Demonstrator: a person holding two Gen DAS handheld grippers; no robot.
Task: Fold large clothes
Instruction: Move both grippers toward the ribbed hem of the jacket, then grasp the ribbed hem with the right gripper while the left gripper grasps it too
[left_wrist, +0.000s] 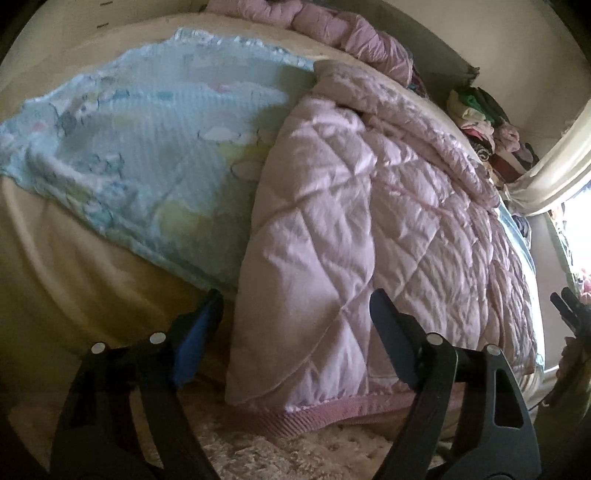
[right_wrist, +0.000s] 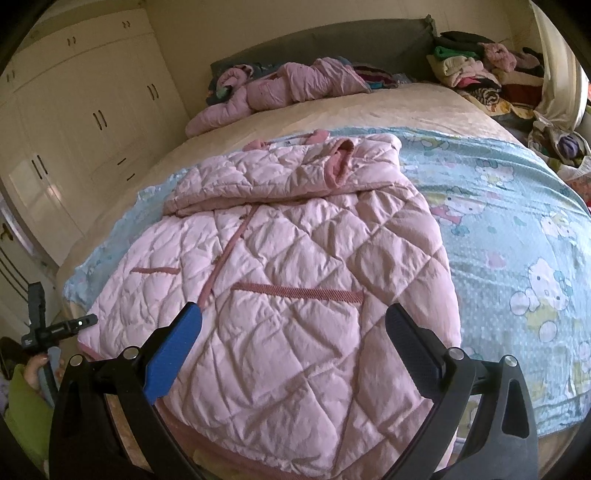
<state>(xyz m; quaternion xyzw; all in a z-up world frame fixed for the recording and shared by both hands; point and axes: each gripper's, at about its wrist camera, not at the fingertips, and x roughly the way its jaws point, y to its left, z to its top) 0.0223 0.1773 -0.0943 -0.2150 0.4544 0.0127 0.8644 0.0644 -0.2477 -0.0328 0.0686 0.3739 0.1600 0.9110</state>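
A pink quilted jacket (right_wrist: 295, 251) lies flat on a light blue cartoon blanket (right_wrist: 517, 229) on the bed, one sleeve (right_wrist: 280, 173) folded across its chest. My right gripper (right_wrist: 293, 328) stands open just above the jacket's lower front, near the hem. In the left wrist view, my left gripper (left_wrist: 295, 314) is open at the jacket (left_wrist: 351, 221) by its bottom side corner. The blue-padded finger (left_wrist: 199, 332) is outside the jacket's edge and the other finger (left_wrist: 388, 321) is over the quilting. The dark pink hem (left_wrist: 314, 413) hangs over the bed's edge.
Another pink jacket (right_wrist: 266, 92) lies by the grey headboard (right_wrist: 332, 44). Stacked clothes (right_wrist: 480, 70) fill the far right corner beside a curtain (right_wrist: 561, 74). White wardrobes (right_wrist: 81, 122) line the left wall. A pale rug (left_wrist: 277, 454) covers the floor below the bed.
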